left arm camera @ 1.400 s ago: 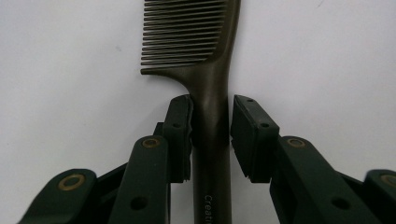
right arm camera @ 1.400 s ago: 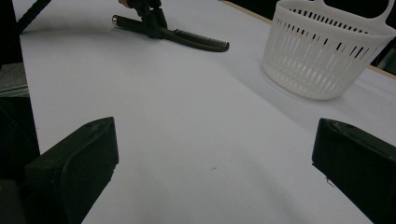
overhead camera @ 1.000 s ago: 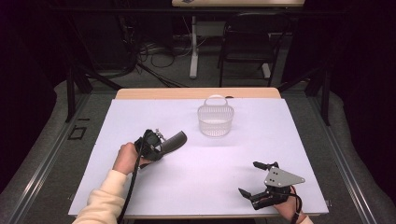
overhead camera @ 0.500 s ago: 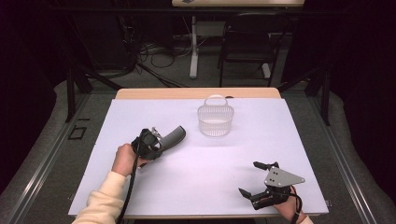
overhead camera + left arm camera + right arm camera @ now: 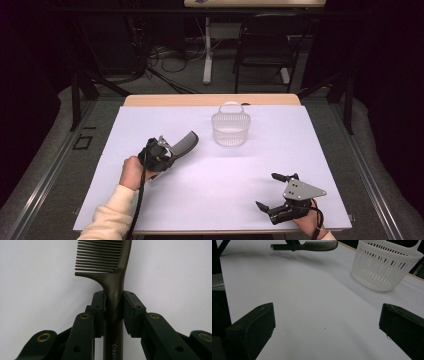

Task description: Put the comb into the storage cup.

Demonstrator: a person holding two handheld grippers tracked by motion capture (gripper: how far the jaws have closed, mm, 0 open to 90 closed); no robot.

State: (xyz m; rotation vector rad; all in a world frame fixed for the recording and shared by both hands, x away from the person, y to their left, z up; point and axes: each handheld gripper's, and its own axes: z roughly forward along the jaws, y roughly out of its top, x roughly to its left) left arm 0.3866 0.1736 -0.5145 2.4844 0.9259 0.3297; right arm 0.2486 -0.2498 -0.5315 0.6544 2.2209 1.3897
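My left gripper (image 5: 167, 152) pinches a dark brown plastic comb with a long handle (image 5: 182, 143) by the handle. In the left gripper view the two black pads (image 5: 98, 306) press the handle from both sides, just below where the teeth begin. The comb (image 5: 110, 277) runs straight out between the jaws, toothed head beyond the fingertips, the rest of the handle running back between the jaws toward the camera. Teeth point to the left of that view. Printed lettering shows on the handle near the bottom edge; can't read all of it.

From the high view the comb sits over the left half of the white table top (image 5: 210, 190), head aimed toward the translucent white slotted plastic basket (image 5: 230, 127), near it but apart. In the right gripper view the comb (image 5: 312, 245) looks lifted off the sheet, shadow below it.

My right gripper (image 5: 275, 192) is near the front right corner of the table, jaws spread wide, nothing between them. Its view shows bare sheet between both jaws, basket (image 5: 384, 267) up right.
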